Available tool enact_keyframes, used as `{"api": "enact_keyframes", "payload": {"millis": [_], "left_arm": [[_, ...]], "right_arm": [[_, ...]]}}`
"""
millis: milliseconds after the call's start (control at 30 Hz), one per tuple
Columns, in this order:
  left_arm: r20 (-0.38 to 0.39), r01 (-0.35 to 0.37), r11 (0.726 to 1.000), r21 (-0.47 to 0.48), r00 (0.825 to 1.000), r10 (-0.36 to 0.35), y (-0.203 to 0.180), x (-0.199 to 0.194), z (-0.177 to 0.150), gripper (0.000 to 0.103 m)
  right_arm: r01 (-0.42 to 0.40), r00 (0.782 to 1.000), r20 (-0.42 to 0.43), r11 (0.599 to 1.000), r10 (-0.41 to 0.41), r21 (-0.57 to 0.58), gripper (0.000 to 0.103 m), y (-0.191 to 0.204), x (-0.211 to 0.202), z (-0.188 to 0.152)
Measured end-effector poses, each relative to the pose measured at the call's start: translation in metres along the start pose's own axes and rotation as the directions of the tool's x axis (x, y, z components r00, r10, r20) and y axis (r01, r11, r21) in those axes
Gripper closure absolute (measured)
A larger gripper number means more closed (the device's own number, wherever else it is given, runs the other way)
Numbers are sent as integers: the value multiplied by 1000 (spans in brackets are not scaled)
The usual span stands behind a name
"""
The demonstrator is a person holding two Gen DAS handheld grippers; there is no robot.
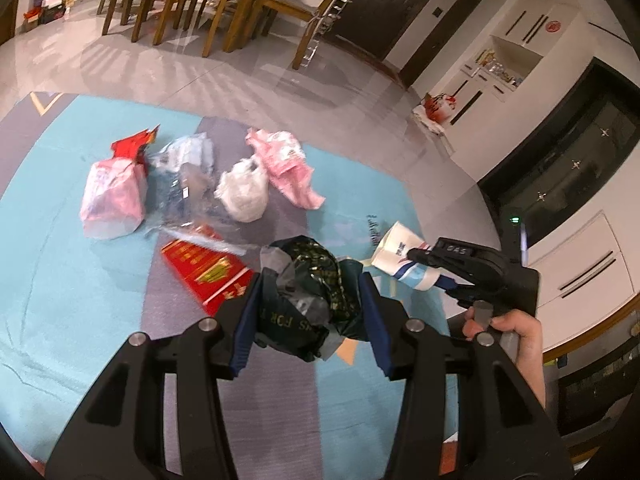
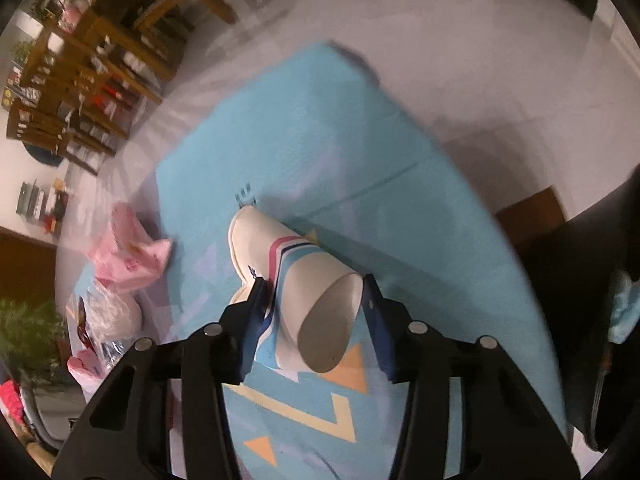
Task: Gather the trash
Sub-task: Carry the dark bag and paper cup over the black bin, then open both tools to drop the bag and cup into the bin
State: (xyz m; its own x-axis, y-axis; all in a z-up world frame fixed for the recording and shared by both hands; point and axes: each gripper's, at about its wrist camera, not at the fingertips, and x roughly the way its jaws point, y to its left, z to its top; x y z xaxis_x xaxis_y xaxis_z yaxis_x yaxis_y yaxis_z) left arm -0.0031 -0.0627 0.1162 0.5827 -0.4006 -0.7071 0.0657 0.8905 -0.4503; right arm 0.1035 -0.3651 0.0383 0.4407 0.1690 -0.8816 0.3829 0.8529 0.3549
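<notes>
One paper cup, mouth hidden.

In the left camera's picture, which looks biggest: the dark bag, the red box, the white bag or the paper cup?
1. Dark bag, though it sits nearest the camera, which inflates it.
2. Red box.
3. Paper cup and white bag look alike; no ranking.

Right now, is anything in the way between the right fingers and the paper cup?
No, nothing visible blocks it. The paper cup lies on its side on the blue mat, already between the right gripper fingers. The pink bag and other trash sit off to the left, apart from it.
</notes>
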Motion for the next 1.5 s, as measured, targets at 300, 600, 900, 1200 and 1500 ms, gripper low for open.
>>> {"api": "enact_keyframes", "payload": {"millis": [300, 600, 900, 1200, 1500], "left_arm": [[-18, 129, 975, 183, 992, -128, -100, 27, -6, 54], [-177, 323, 906, 275, 943, -283, -221, 87, -30, 54], [-411, 415, 861, 295, 868, -277, -289, 159, -77, 54], [-517, 446, 829, 338, 824, -233, -311, 190, -104, 32], [-414, 413, 844, 343, 873, -259, -280, 157, -75, 8]], "right_arm": [[149, 918, 370, 989, -145, 16, 53, -29, -131, -16], [196, 869, 403, 947, -288, 254, 53, -133, -181, -16], [206, 878, 312, 875, -363, 438, 52, -204, -186, -24], [291, 883, 211, 843, -418, 452, 51, -213, -168, -18], [359, 843, 248, 843, -477, 401, 25, -186, -178, -15]]}}
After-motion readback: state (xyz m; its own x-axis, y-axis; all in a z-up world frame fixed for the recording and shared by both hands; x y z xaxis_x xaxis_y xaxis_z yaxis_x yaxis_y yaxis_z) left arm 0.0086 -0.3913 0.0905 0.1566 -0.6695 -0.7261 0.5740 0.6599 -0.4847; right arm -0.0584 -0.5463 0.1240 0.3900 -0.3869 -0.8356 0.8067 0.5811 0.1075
